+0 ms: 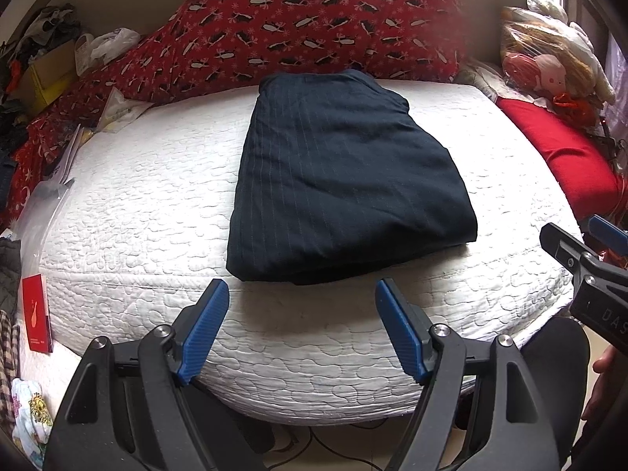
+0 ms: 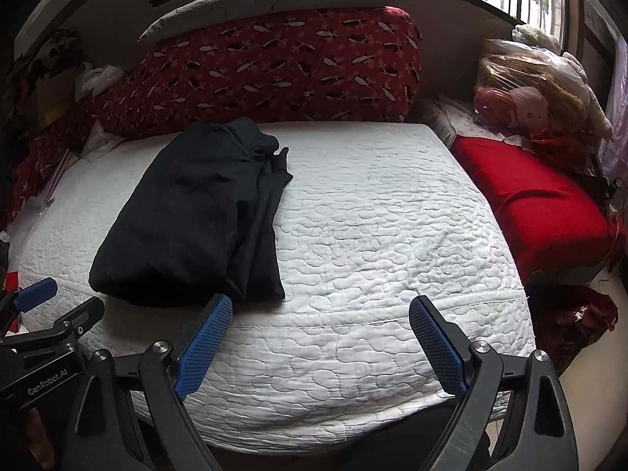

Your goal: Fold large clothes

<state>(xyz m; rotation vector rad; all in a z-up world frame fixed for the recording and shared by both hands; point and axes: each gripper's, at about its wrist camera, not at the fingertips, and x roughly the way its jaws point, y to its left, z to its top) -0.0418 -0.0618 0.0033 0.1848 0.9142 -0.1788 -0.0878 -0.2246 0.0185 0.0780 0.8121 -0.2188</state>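
We see the dark cloth lying folded on the white bed, in the middle of the left cam pic. In the right cam pic the cloth sits at mid left. It looks like a flat pack, w/ a looser strip of layers along its right side.

Our left gripper is at the bottom of its pic, jaws apart, nothing btwn them. Its tips are just below the near edge of the cloth, not touching. Our right gripper is at the bottom of its pic too, jaws wide apart and empty, over bare bed, right of the cloth.

We think the fold is mostly done, maybe one more fold or a tidy-up left.

What could go wrong:
- If we grab only the top layer at the near edge, the pack may open up again.
- The loose strip on the right may slip out if we lift from one side only.
- The cloth is near the front edge of the bed, so a pull toward us may drag it off.
- The 2 grippers are close, so they may bump.
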